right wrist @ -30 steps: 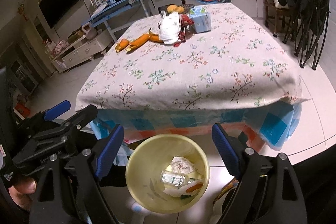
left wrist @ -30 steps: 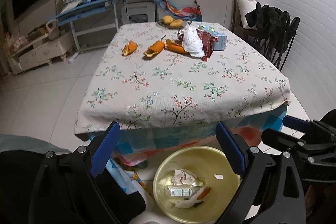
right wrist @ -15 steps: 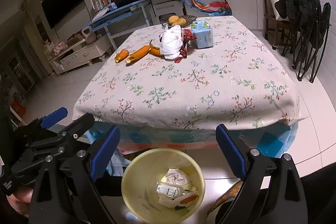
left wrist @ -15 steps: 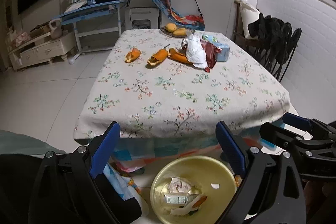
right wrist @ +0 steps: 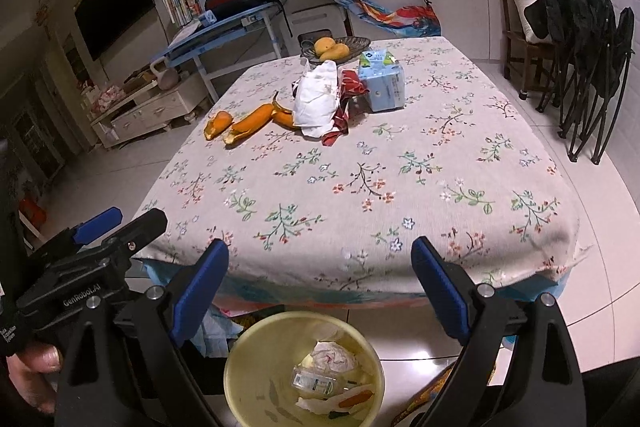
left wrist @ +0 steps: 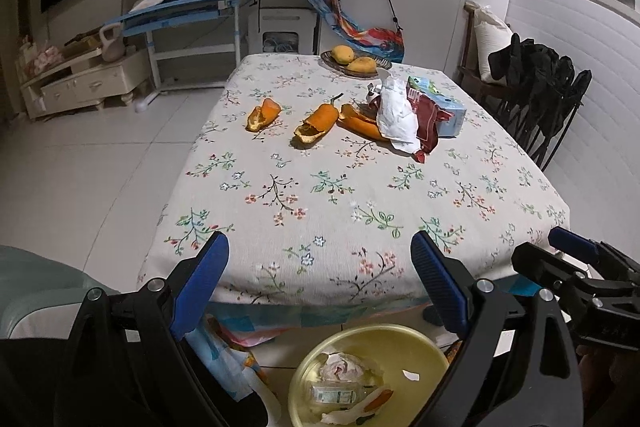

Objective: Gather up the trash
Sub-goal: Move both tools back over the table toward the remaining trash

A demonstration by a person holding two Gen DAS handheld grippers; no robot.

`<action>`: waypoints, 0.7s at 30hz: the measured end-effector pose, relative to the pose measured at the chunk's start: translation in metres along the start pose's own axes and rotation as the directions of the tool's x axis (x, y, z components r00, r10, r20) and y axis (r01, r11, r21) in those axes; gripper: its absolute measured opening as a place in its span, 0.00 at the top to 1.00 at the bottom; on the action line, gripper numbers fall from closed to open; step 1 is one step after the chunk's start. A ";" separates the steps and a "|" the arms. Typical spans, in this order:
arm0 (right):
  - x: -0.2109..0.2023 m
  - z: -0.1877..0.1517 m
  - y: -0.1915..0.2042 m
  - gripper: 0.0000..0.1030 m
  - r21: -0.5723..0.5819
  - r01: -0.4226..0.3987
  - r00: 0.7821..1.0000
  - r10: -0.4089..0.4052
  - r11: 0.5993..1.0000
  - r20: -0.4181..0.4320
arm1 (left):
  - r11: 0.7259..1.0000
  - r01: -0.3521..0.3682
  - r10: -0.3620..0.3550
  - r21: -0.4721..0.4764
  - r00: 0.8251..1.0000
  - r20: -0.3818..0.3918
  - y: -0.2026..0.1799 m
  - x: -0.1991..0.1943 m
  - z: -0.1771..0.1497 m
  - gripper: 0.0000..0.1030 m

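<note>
1. Left black plastic two-finger gripper (left wrist: 320, 287): angular frame arms, each ending in a ribbed blue rubber finger pad (left wrist: 438, 285).
2. Silver round-head screws (left wrist: 485, 285) sit at the pivot points on each arm, two per side.
3. Right black plastic two-finger gripper (right wrist: 320, 287): same build, blue pads, silver screws.
4. Seen from the right wrist view, the left unit's body carries white "GenRobot.AI" lettering (right wrist: 82, 295) and a blue tip.
5. A white-text label shows at its rear edge, too cropped to read.
</note>
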State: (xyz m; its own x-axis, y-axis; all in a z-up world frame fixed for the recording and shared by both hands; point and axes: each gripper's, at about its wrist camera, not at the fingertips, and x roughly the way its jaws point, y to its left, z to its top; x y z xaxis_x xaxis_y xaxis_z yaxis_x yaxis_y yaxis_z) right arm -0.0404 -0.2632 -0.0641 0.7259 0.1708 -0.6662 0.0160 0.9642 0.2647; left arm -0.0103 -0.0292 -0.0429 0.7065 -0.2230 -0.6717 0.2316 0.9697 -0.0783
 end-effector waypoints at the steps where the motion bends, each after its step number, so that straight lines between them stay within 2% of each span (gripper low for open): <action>1: 0.000 0.000 0.000 0.14 0.000 -0.001 1.000 0.001 1.000 -0.001 | 1.000 0.002 -0.002 -0.003 1.000 -0.003 0.000 0.001 0.002 0.14; 21: 0.027 0.047 -0.003 0.14 -0.035 -0.015 1.000 0.016 0.999 0.017 | 0.999 -0.016 0.015 -0.036 1.000 -0.012 0.018 0.043 0.050 0.13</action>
State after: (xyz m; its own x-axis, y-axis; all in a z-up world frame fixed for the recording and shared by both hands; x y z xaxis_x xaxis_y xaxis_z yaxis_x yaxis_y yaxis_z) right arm 0.0117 -0.2713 -0.0505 0.7379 0.1828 -0.6497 -0.0196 0.9680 0.2501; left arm 0.0581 -0.0265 -0.0366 0.7015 -0.2070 -0.6819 0.1967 0.9760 -0.0939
